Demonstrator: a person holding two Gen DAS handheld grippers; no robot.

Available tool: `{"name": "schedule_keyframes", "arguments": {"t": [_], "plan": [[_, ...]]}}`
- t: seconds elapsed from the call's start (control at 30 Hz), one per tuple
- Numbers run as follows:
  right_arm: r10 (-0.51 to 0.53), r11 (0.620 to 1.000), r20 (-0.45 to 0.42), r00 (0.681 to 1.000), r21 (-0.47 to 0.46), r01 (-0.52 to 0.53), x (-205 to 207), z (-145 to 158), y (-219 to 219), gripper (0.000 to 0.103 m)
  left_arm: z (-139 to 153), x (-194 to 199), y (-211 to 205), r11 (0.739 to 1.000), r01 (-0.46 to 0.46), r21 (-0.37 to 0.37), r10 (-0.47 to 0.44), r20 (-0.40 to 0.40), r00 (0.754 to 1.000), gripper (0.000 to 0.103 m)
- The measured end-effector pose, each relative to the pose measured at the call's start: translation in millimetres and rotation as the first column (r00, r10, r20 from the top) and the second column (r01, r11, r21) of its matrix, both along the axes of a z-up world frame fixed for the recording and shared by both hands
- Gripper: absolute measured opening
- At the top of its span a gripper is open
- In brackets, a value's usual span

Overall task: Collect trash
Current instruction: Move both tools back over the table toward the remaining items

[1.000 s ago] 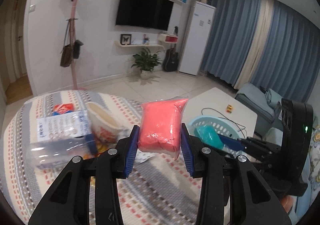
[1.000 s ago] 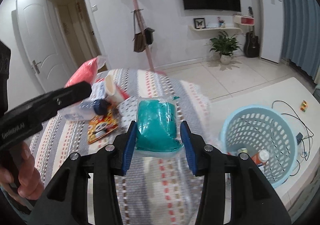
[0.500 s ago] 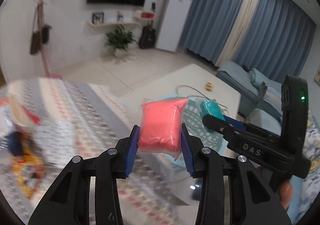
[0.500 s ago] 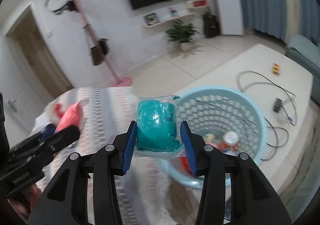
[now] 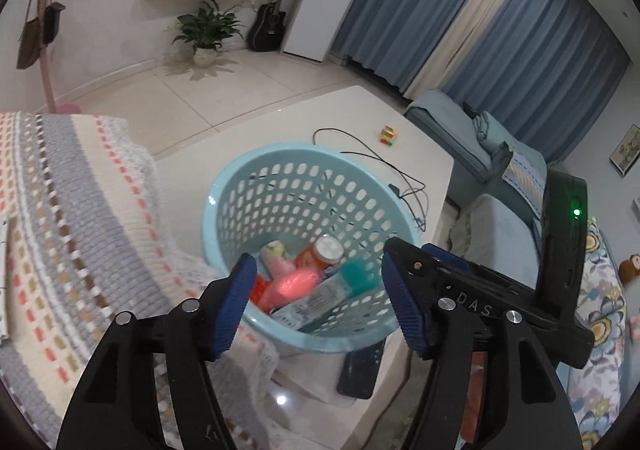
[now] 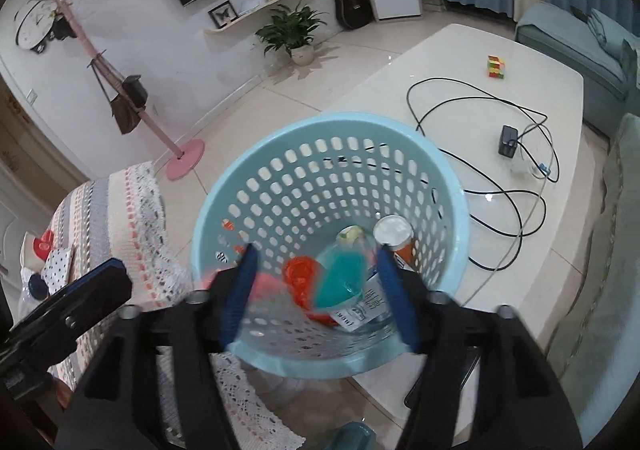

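Item: light blue perforated plastic basket (image 5: 224, 190), on the white table (image 5: 352, 110) beside the striped cloth (image 5: 72, 186).

Left gripper (image 5: 320, 304): jaws opening, nothing between them; a second ago they pinched the pink clay packet (image 5: 294, 282), now blurred inside the basket.

Right gripper (image 6: 316, 298): jaws likewise opening; its teal clay packet (image 6: 340, 282) (also blurred) sits among cans.

Status: both pieces apparently binned; more trash likely remains on the cloth.

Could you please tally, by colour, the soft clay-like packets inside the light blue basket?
Pink packet: 1
Teal packet: 1
Total: 2, both inside the basket.
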State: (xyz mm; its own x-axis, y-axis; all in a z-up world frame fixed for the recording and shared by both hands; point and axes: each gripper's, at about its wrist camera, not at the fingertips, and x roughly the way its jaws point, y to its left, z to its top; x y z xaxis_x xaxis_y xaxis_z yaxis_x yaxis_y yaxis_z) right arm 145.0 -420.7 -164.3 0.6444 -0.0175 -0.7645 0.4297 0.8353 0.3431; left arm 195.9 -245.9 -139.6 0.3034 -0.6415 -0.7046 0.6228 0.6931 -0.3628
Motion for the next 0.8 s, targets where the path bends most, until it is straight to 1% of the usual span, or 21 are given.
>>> {"name": "schedule_keyframes", "arguments": {"t": [0.1,0.23,0.4,0.7,0.8], "plan": [[-0.007,1.0,0.002,1.0,0.001,0.007,-3.6,-1.1,-4.7,0.063,-1.5,-1.5,-1.0,1.0,0.002,0.01,-0.002,0.009,1.0,0.065],[0.002,1.0,0.01,1.0,0.011,-0.002,-4.1,-1.4,-3.8,0.063,-2.2,-3.5,-4.1,1.0,-0.007,-0.003,0.007,-0.001,1.0,0.065],[0.026,1.0,0.027,0.999,0.004,-0.026,-4.4,4.6,4.6,0.063,6.0,-6.8,4.1,1.0,-0.017,-0.017,0.018,0.012,1.0,0.065],[0.077,0.997,0.083,0.994,-0.026,-0.075,-7.1,29.0,27.1,0.063,29.1,-22.4,37.9,0.997,-0.059,-0.049,0.062,0.061,0.996,0.065],[0.105,0.994,0.101,0.989,-0.034,-0.102,-5.5,37.5,40.6,0.063,40.2,-30.0,54.7,0.996,-0.079,-0.049,0.084,0.105,0.991,0.065]]}}
